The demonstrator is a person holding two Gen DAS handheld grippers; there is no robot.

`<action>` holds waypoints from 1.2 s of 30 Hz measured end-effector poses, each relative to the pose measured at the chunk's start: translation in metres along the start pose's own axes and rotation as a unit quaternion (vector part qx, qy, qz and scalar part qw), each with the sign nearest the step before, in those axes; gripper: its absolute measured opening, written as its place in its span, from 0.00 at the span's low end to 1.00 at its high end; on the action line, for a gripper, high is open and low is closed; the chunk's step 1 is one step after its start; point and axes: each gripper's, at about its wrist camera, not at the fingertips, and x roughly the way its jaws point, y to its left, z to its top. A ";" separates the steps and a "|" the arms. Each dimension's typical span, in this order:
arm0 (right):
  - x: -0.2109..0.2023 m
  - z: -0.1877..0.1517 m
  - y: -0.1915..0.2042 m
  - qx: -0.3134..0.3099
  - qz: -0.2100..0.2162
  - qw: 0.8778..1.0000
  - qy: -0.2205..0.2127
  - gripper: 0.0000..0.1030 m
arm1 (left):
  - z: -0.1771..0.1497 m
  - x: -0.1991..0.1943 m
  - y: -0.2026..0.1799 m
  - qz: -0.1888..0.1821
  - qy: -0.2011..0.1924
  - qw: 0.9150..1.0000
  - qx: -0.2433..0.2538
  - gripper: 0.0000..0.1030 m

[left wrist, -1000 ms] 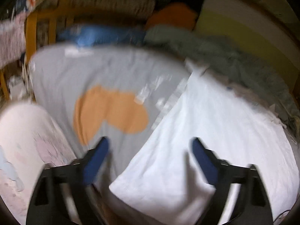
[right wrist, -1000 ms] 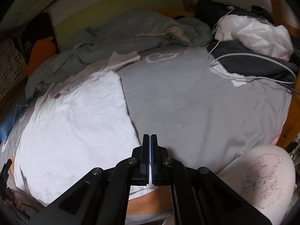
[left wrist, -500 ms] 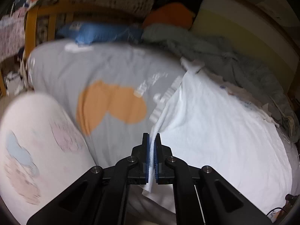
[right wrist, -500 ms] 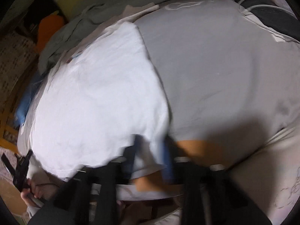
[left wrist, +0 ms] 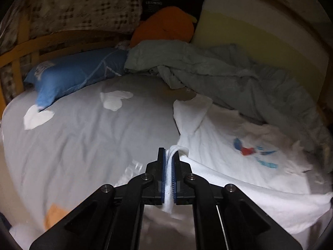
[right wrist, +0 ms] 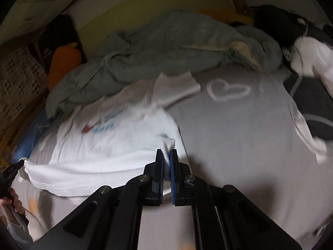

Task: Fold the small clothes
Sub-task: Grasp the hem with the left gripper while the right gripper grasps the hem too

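A white t-shirt [left wrist: 229,166] with a red and blue print [left wrist: 247,151] lies on the grey bed sheet [left wrist: 93,135]. Its near edge is lifted and doubled over toward the far side. My left gripper [left wrist: 169,152] has a bunched fold of the shirt's edge pinched between its blue pads, and its jaws are opening slightly. In the right wrist view the t-shirt [right wrist: 108,145] stretches left from my right gripper [right wrist: 166,154], which is shut on its other corner. At that view's left edge the left gripper [right wrist: 12,170] holds the far corner, with a hand [right wrist: 10,202] below it.
A rumpled grey-green duvet [left wrist: 239,79] lies along the far side, beside a blue pillow [left wrist: 72,73] and an orange cushion [left wrist: 166,25]. A wooden bed frame [left wrist: 20,50] stands on the left. Dark clothes with a white cable [right wrist: 308,95] lie at the right.
The left gripper went from wide open to shut on the shirt's edge. Both grippers then rose and carried the near edge toward the far side, so the print now shows.
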 end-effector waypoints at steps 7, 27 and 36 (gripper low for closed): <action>0.070 0.003 0.008 0.001 -0.042 0.999 0.014 0.48 | -0.024 0.042 0.016 0.005 0.015 1.000 0.002 0.57; 0.076 -0.029 -0.019 0.027 0.020 0.996 0.078 0.07 | -0.061 0.007 0.018 -0.077 0.055 0.995 0.011 0.07; -0.059 -0.049 -0.029 0.022 0.030 0.999 0.019 0.07 | -0.065 -0.085 0.057 -0.082 0.051 0.995 0.022 0.07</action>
